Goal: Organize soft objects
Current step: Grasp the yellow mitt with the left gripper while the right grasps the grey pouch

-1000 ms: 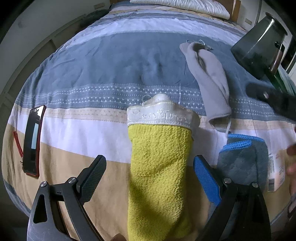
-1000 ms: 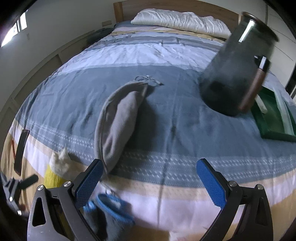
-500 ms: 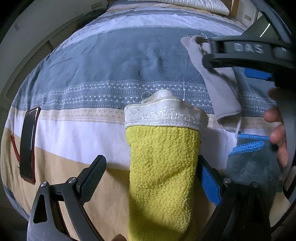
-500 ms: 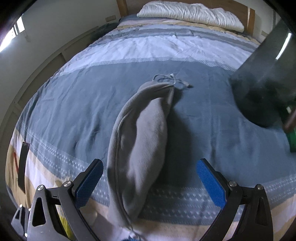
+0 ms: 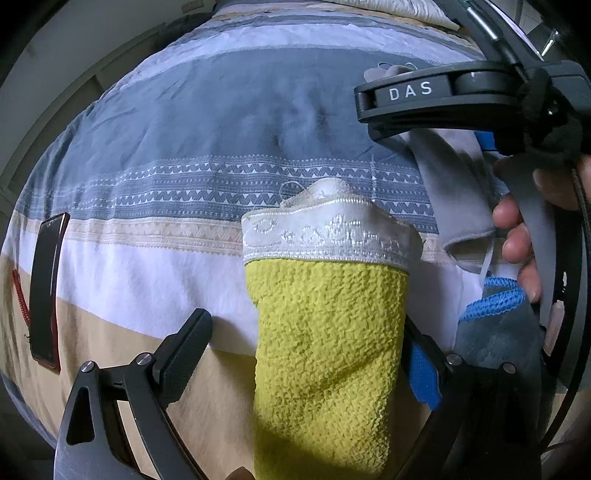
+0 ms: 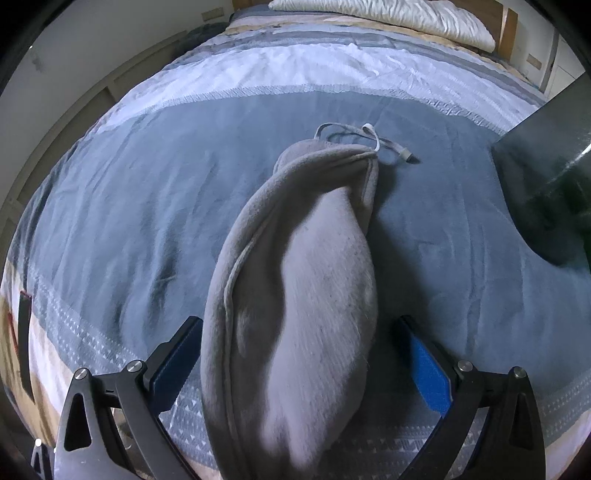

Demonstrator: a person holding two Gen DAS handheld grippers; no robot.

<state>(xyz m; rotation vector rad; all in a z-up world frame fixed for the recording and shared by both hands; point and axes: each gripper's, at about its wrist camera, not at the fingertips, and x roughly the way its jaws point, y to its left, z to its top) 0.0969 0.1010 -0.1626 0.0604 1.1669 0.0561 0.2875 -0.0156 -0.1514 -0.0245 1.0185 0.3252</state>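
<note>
My left gripper (image 5: 303, 362) stands wide open astride the yellow sock (image 5: 325, 354), which lies lengthwise on the striped bedspread (image 5: 184, 140), white cuff pointing away. My right gripper (image 6: 299, 362) gapes around the grey pouch (image 6: 295, 302), drawstring end pointing toward the pillow (image 6: 388, 14).

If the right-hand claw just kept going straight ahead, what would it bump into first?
Probably the grey fleece pouch: it already lies between the open fingers of the right gripper, stretching straight ahead on the bedspread.
</note>
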